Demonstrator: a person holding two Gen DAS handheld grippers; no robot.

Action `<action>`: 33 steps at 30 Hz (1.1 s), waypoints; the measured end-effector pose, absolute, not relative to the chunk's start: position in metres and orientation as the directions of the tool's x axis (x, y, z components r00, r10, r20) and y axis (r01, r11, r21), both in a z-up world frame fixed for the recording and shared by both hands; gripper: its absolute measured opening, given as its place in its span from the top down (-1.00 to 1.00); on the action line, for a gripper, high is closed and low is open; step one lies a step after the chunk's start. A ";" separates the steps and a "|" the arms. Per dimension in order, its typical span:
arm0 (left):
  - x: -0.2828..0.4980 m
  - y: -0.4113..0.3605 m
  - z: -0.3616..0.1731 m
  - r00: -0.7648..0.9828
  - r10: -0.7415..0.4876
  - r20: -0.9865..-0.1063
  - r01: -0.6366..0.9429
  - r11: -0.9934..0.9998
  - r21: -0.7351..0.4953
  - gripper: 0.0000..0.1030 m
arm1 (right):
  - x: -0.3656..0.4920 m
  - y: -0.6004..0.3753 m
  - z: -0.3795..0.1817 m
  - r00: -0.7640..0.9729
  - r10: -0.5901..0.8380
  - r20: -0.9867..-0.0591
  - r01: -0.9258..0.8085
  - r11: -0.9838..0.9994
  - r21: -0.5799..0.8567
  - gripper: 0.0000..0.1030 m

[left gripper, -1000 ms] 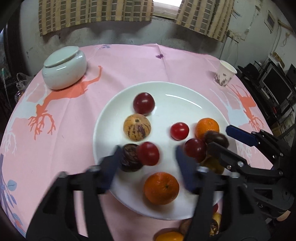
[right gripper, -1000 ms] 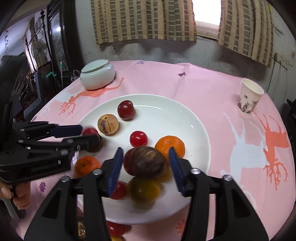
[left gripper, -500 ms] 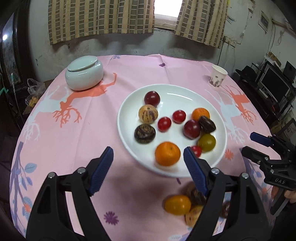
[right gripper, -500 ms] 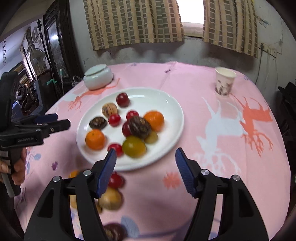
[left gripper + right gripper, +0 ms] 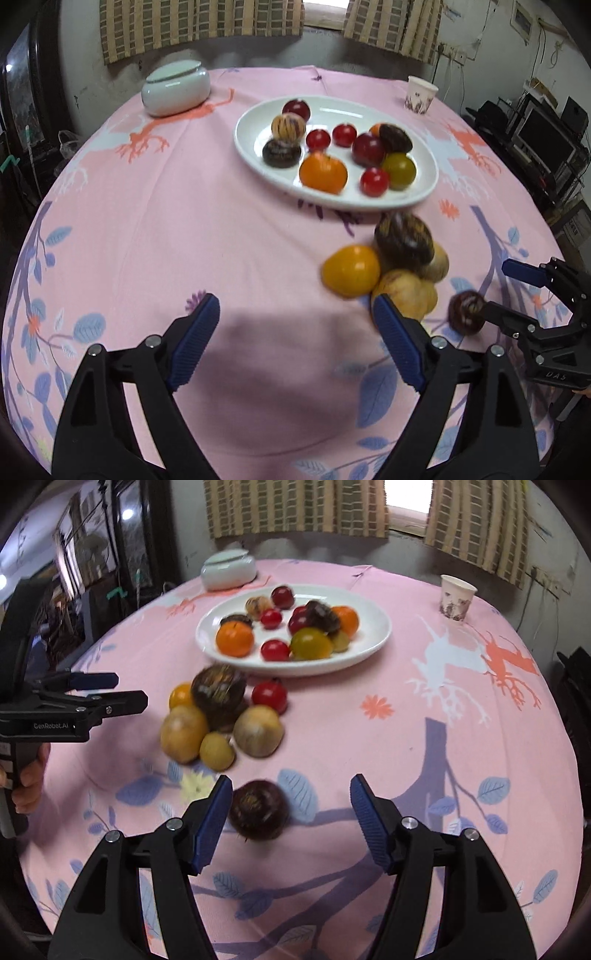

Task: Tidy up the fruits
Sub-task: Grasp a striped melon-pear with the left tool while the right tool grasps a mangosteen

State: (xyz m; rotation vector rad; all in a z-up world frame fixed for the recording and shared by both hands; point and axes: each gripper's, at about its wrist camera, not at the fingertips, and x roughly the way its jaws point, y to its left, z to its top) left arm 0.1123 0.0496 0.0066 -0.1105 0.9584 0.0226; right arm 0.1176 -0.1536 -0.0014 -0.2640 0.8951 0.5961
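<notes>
A white plate (image 5: pixel 332 114) (image 5: pixel 380 635) holds several fruits: oranges, red tomatoes, dark passion fruits, a green tomato. On the pink cloth nearer to me lies a loose pile of fruits (image 5: pixel 388 266) (image 5: pixel 221 720). My left gripper (image 5: pixel 295 332) hangs over bare cloth, left of the pile; its jaws are opening with nothing between them. My right gripper (image 5: pixel 291 823) is open over a lone dark passion fruit (image 5: pixel 260 814) (image 5: pixel 467 312), which lies on the cloth close by the left finger, clear of the right one.
A lidded pale ceramic jar (image 5: pixel 175 88) stands at the far left and a paper cup (image 5: pixel 456 596) at the far right. The round table drops off on every side. A hand (image 5: pixel 29 779) holds the left gripper's handle. Dark shelves with electronics (image 5: pixel 546 136) stand to the right.
Both grippers have let go of fruits on the plate and pulled back toward the near side of the table, their jaws wider. The loose pile has come into view.
</notes>
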 end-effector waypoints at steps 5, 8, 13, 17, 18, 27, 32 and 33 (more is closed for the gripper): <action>0.104 0.050 0.003 0.567 -0.036 -0.823 -0.066 0.994 -0.089 -0.71 | 0.108 -0.136 -0.017 0.463 0.345 -0.817 -0.619 0.785 -0.019 -0.22; 0.103 0.047 0.003 0.564 -0.049 -0.825 -0.057 0.993 -0.099 -0.71 | 0.107 -0.131 -0.027 0.442 0.325 -0.836 -0.629 0.777 -0.031 0.13; 0.105 0.034 0.002 0.557 -0.059 -0.828 -0.033 0.995 -0.093 -0.71 | 0.103 -0.137 -0.025 0.448 0.353 -0.822 -0.631 0.776 -0.011 0.14; 0.108 0.019 -0.001 0.543 -0.072 -0.837 -0.005 0.996 -0.090 -0.71 | 0.106 -0.147 -0.017 0.457 0.382 -0.803 -0.619 0.785 0.022 0.14; 0.109 0.016 -0.001 0.540 -0.075 -0.838 0.001 0.996 -0.088 -0.71 | 0.108 -0.150 -0.016 0.458 0.385 -0.801 -0.613 0.790 0.029 0.14; 0.117 0.002 -0.010 0.517 -0.078 -0.852 -0.005 0.996 -0.094 -0.71 | 0.106 -0.157 -0.009 0.463 0.409 -0.786 -0.615 0.787 0.047 0.14; 0.124 -0.001 -0.013 0.499 -0.085 -0.862 -0.023 0.994 -0.111 -0.71 | 0.106 -0.159 -0.008 0.466 0.411 -0.784 -0.613 0.789 0.048 0.14; 0.125 -0.001 -0.014 0.499 -0.088 -0.862 -0.027 0.993 -0.117 -0.71 | 0.107 -0.159 -0.008 0.467 0.411 -0.783 -0.611 0.790 0.050 0.14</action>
